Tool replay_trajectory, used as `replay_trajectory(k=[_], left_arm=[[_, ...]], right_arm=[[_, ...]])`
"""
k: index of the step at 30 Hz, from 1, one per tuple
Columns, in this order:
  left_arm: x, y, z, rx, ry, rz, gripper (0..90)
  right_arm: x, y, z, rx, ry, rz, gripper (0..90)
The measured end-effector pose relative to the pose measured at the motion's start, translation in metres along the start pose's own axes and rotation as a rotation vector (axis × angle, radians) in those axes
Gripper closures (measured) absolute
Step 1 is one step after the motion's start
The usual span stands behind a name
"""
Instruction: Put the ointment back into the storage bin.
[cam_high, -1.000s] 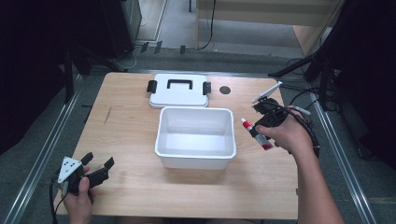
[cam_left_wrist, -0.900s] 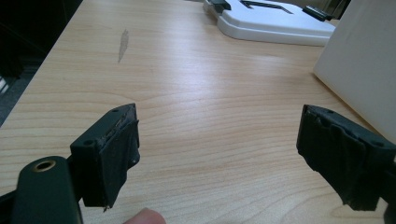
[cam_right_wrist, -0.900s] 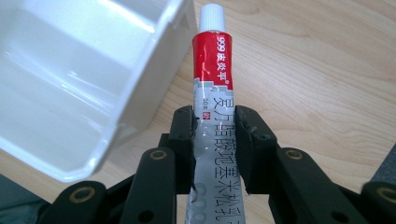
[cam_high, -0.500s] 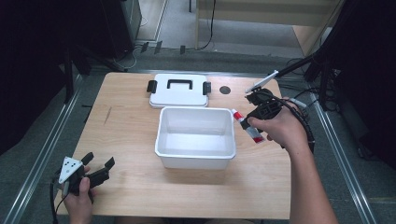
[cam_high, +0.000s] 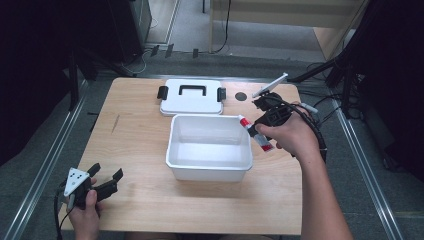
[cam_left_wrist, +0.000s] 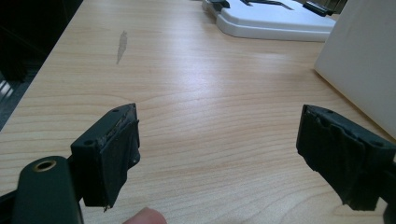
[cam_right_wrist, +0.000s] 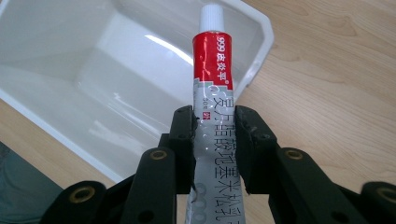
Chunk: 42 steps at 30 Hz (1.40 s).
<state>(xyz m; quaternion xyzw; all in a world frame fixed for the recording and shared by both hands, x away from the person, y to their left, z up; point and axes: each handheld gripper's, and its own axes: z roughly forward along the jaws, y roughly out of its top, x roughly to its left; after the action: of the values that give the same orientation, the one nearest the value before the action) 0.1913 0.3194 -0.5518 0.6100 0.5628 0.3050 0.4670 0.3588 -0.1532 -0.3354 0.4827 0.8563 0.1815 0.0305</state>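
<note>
Two grippers work at a wooden table (cam_high: 135, 145), and the account runs from the left side across to the right.

At about eight o'clock from the table's middle, near the front-left corner, the left gripper (cam_high: 102, 182) rests low over the wood in the person's left hand (cam_high: 86, 217). Its jaws stand spread wide, with bare table between them in the left gripper view, and nothing is held. A small grey scuff mark (cam_left_wrist: 122, 44) lies on the wood beyond it, toward twelve o'clock.

At the table's middle sits a white rectangular bin (cam_high: 210, 147), open at the top; what shows of its inside is bare. Just behind it, at twelve o'clock, a white lid (cam_high: 191, 97) with a black handle and black side clips lies flat on the table, apart from the bin.

At about three o'clock from the bin, the right gripper (cam_high: 261, 131), in the person's right hand (cam_high: 292, 137), hangs above the bin's right rim. Its jaws are pinched on the lower body of a red-and-white tube (cam_high: 254, 132) with a white cap. In the right gripper view the tube (cam_right_wrist: 212, 88) points its cap over the bin's (cam_right_wrist: 79, 79) near corner, its tail back between the jaws. A dark round hole (cam_high: 241, 96) shows in the tabletop at one o'clock from the bin.
</note>
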Motion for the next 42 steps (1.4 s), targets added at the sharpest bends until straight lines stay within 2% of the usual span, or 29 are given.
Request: replay_trajectory(k=[11,15,21,33,42], left_arm=[[-0.001,0.0,0.0,0.001,0.003,0.003,14.3],[0.0,0.0,0.0,0.003,0.002,0.003,14.3],[0.0,0.0,0.0,0.002,0.0,0.002,14.3],[0.0,0.0,0.0,0.004,-0.001,0.004,14.3],[0.0,0.0,0.0,0.004,-0.003,0.002,14.3]], right_arm=[[0.018,0.013,0.018,0.005,0.03,-0.042,71.0],[0.023,0.017,0.027,0.015,0.031,-0.062,71.0],[0.027,0.022,0.041,0.04,0.024,-0.064,70.9],[0.024,0.02,0.077,0.081,0.025,-0.067,71.0],[0.025,0.017,0.093,0.101,0.013,-0.073,71.0]])
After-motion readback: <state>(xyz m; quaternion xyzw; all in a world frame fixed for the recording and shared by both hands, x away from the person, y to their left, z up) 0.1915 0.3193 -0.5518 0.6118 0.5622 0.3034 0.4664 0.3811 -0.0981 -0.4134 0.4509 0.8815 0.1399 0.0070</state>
